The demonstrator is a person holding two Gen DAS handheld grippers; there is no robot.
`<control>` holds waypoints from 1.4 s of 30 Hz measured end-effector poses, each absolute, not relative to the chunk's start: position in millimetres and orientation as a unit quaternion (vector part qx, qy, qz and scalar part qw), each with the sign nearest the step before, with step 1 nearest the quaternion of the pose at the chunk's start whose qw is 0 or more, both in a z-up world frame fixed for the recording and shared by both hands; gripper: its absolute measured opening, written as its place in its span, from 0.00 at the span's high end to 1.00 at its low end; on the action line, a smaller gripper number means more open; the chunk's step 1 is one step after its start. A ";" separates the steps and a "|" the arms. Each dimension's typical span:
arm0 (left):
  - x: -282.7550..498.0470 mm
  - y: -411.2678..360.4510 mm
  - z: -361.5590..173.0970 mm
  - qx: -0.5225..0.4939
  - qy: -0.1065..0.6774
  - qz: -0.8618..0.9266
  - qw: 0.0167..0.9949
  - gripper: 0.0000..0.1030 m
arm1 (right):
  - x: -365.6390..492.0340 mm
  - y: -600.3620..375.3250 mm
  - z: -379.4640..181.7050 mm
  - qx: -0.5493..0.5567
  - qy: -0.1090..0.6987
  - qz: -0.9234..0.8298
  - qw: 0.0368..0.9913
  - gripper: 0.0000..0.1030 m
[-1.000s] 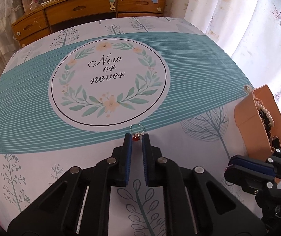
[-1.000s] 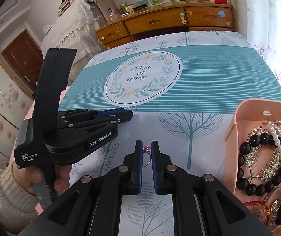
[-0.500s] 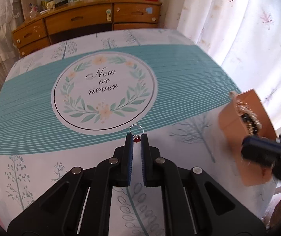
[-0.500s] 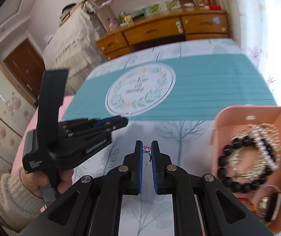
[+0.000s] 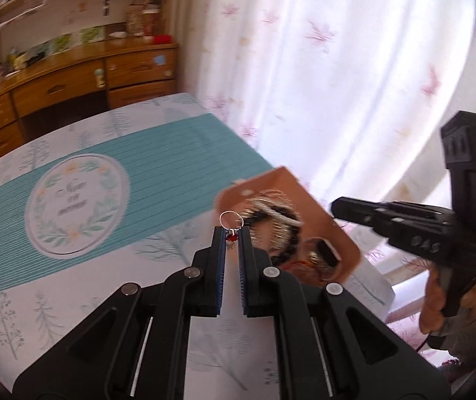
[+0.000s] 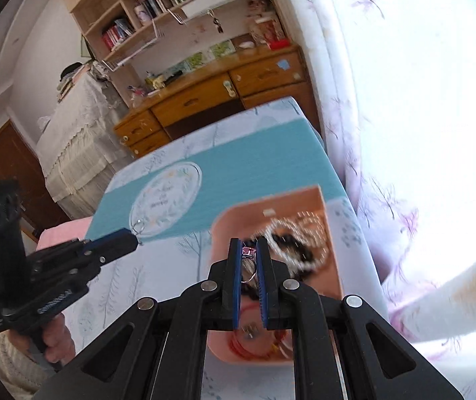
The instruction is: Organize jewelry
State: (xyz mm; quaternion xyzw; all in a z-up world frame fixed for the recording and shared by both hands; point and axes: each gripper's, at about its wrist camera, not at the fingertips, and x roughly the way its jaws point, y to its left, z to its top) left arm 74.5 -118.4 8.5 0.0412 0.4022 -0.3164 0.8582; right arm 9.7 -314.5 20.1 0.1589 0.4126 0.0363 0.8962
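Fingers: my left gripper (image 5: 231,233) pinches a red-stone ring (image 5: 230,221); right gripper (image 6: 248,251) pinches a pink-stone ring (image 6: 248,261).
Pose: both tilt downward, raised off the table (image 5: 157,253).
Box: pink box (image 6: 304,200) at 12 o'clock, beads blurred.

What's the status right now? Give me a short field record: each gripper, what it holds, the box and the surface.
left gripper: shut on red-stone ring, its hoop sticking out past the fingers
right gripper: shut on pink-stone ring
jewelry box: pink, open, on the tablecloth near the curtain side
box contents: black bead bracelet, pearl strand, other pieces too blurred to name
tablecloth: teal band with a round leaf wreath print
image quality: both views motion-blurred
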 end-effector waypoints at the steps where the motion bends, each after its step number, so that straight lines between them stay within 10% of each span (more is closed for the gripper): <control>1: 69.7 -126.5 6.5 0.047 0.403 -0.324 0.854 0.95 | 5.6 -317.8 16.6 0.160 0.418 0.033 0.894 0.92; 17: 34.2 -187.1 -45.0 0.099 0.451 -0.341 0.819 0.93 | -29.9 -332.0 -31.3 0.165 0.445 0.017 0.880 0.91; 19: 32.5 -184.5 -42.5 0.103 0.451 -0.333 0.822 0.88 | -28.7 -329.6 -31.3 0.165 0.446 0.016 0.879 0.91; 23: 28.1 -168.1 -30.2 0.089 0.443 -0.307 0.837 0.40 | -23.2 -322.8 -27.5 0.171 0.449 0.021 0.877 0.77; 42: -5.3 -19.2 28.8 0.006 0.421 -0.050 0.906 0.33 | -32.3 -243.5 9.4 0.108 0.458 0.066 0.880 0.63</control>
